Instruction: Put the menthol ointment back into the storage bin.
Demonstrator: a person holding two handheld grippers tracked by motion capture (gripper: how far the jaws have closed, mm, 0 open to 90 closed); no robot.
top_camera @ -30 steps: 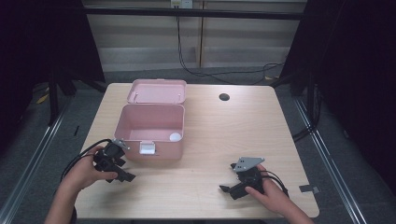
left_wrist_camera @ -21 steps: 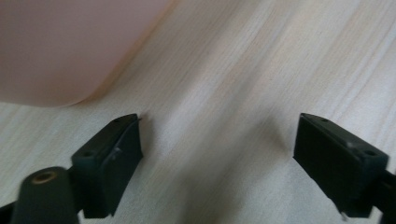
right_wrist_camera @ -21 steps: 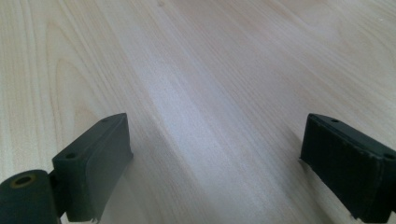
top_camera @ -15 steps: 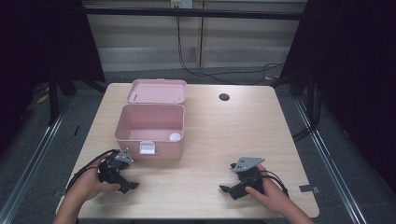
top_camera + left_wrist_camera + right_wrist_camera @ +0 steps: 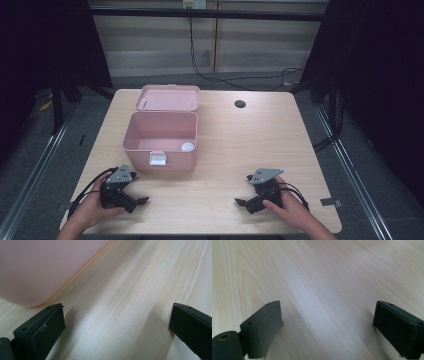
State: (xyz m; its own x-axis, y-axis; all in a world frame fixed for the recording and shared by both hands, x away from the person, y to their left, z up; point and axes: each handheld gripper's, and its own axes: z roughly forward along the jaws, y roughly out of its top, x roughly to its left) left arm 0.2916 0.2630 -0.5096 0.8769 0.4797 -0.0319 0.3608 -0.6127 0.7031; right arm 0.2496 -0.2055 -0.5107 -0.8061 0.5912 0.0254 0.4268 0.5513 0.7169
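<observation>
Two grippers, left (image 5: 131, 199) and right (image 5: 248, 202), rest low in frame on the table (image 5: 240, 150), jaws wide and empty, left's just opened; pink box (image 5: 160, 137), centre-left, lid back, holds a white ball (image 5: 187, 146).

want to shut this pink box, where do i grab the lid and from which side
Take the lid by its far free edge, coming over from behind the box. It lies flat and open, hinged along the box's back wall, so that edge should swing up and forward.

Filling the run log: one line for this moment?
left gripper: jaws just opened, empty, on table | right gripper: open, empty | pink box: lid open | white ball: inside box
</observation>
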